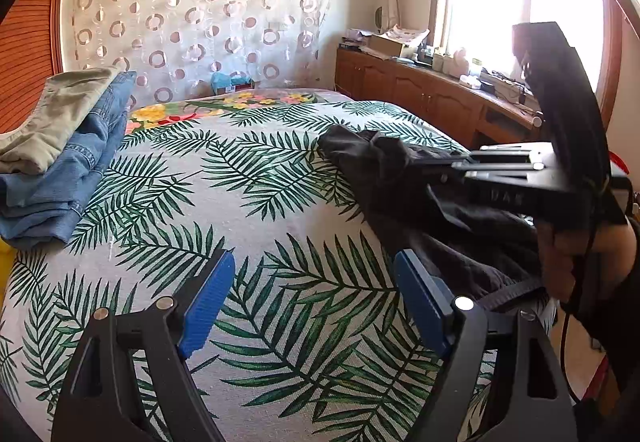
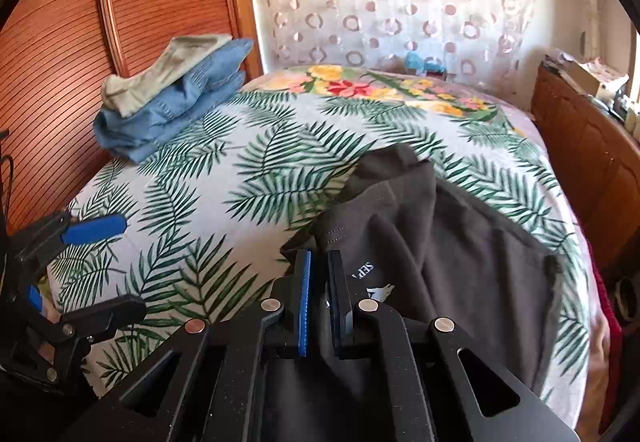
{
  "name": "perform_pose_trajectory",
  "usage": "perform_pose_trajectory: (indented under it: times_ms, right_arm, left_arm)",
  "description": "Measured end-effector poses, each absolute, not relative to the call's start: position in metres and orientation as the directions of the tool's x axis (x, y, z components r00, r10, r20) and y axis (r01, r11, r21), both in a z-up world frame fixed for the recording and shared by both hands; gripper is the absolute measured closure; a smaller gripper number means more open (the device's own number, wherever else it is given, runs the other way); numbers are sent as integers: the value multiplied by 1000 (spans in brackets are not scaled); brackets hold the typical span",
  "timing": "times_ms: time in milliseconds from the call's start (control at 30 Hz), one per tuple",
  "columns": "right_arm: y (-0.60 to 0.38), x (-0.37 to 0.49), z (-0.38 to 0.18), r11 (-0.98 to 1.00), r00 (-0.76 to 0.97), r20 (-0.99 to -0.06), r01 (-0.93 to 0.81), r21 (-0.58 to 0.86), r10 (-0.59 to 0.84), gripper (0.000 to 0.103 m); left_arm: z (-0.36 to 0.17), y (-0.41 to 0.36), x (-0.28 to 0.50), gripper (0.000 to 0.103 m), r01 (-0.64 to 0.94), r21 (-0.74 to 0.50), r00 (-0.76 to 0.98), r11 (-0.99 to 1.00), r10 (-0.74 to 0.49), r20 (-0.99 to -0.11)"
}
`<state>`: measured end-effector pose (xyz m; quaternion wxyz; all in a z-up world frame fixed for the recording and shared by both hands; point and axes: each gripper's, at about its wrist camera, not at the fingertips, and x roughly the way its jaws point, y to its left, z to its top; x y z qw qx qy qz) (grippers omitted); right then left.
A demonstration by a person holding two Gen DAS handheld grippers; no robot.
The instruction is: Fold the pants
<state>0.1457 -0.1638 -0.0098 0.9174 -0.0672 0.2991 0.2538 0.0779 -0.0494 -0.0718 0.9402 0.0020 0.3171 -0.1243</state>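
Dark grey pants (image 2: 460, 242) lie crumpled on the right side of a bed with a palm-leaf spread (image 2: 240, 170). My right gripper (image 2: 320, 256) is shut on the near left edge of the pants, and cloth drapes over its right finger. In the left wrist view the same gripper (image 1: 454, 168) reaches in from the right into the pants (image 1: 384, 170), held by a person's hand (image 1: 568, 258). My left gripper (image 1: 314, 262) hovers open above bare bedspread (image 1: 240, 202) left of the pants, its blue pads wide apart with nothing between them. It also shows at the left in the right wrist view (image 2: 120, 266).
A stack of folded clothes, blue jeans (image 1: 60, 182) under a beige garment (image 1: 48, 122), sits at the bed's far left corner (image 2: 168, 102). A wooden cabinet (image 1: 420, 102) with clutter runs along the right side. A wooden wardrobe door (image 2: 60, 62) stands left of the bed.
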Motion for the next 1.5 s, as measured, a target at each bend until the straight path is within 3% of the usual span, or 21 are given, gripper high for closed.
perform_pose_trajectory:
  times_ms: [400, 633, 800, 867, 1133, 1200, 1233, 1333, 1500]
  right_arm:
    - [-220, 158, 6, 923, 755, -563, -384, 37, 336, 96]
    - [-197, 149, -2, 898, 730, -561, -437, 55, 390, 96]
    - [-163, 155, -19, 851, 658, -605, -521, 64, 449, 80]
    - [-152, 161, -24, 843, 638, -627, -535, 56, 447, 66]
    - [-134, 194, -38, 845, 607, -690, -535, 13, 395, 62]
    - [-133, 197, -38, 844, 604, -685, -536, 28, 407, 74]
    - [-133, 197, -37, 844, 606, -681, -535, 33, 410, 92]
    - [-143, 193, -30, 846, 623, -652, -530, 53, 432, 99]
    - [-165, 186, -17, 864, 674, -600, -500, 60, 432, 100]
  left_arm:
    - [-73, -52, 78, 20, 243, -86, 758, 966, -245, -604]
    - [-73, -53, 77, 20, 245, -83, 756, 966, -244, -608]
    - [-74, -53, 77, 20, 243, -85, 756, 966, -244, -607]
    - [-74, -53, 76, 20, 242, -88, 755, 966, -245, -608]
    - [-74, -53, 75, 20, 245, -82, 754, 966, -244, -610]
    - [-74, -52, 75, 20, 244, -83, 754, 966, -243, -610]
    - [-74, -52, 75, 20, 244, -85, 754, 966, -244, -610]
    - [-75, -52, 77, 20, 244, -87, 751, 966, -245, -613]
    - [-75, -54, 77, 20, 249, -80, 749, 965, -245, -616]
